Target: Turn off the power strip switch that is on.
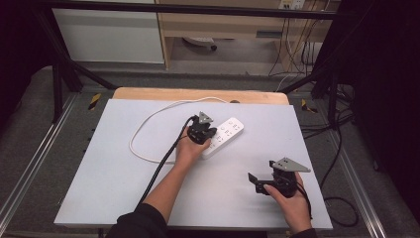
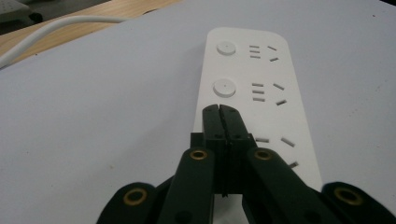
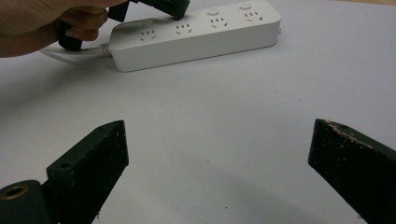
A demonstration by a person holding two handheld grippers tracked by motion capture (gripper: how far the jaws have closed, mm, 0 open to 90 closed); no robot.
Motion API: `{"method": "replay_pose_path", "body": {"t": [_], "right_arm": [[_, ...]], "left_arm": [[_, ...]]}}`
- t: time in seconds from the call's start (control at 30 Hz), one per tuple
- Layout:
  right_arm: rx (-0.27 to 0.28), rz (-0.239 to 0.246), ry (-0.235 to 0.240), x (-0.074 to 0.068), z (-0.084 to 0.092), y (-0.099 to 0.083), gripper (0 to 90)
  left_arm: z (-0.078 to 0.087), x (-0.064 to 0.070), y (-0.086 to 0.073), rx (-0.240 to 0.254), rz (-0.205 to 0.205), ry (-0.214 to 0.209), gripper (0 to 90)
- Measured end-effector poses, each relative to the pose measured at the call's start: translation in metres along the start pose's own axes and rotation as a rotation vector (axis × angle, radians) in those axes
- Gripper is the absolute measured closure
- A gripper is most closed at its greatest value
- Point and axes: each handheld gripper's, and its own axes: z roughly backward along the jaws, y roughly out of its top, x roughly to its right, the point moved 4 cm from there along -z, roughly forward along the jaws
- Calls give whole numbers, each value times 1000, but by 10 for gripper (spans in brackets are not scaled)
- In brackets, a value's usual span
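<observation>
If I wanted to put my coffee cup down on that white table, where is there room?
The near left of the table, left of the person's forearm, is bare, and so is the far right corner beyond the power strip. The middle is crowded: the left gripper on the strip, its looping white cord, and the right gripper.

Looking like a lab test bay: black metal framing [image 1: 64, 69] bordering a white-topped table [image 1: 119, 188], loose cables [image 1: 341, 148] trailing over grey carpet [image 1: 34, 114] beyond its right edge.
</observation>
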Motion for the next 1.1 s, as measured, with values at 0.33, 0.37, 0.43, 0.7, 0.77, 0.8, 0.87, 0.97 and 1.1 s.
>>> {"method": "replay_pose_path", "body": {"t": [0.33,0.37,0.43,0.7,0.77,0.8,0.87,0.97,1.1], "right_arm": [[-1,-3,2,0,0,-1,55],[-2,-4,2,0,0,-1,55],[-6,-3,2,0,-1,-1,55],[-2,-3,3,0,-1,0,54],[0,-4,4,0,-1,0,54],[1,-3,4,0,-1,0,54],[1,-3,3,0,-1,0,54],[1,-2,2,0,-1,0,54],[2,-3,0,0,-2,0,54]], "left_arm": [[0,0,-1,1,5,-3,900],[0,-1,0,0,6,-5,900],[0,-1,0,0,3,-6,900],[3,-2,2,4,21,6,900],[5,-5,2,-7,54,-4,900],[6,-6,2,-9,52,5,900],[11,-8,5,28,62,6,900],[19,-9,11,64,84,-1,900],[25,-9,12,50,57,3,900]]}}
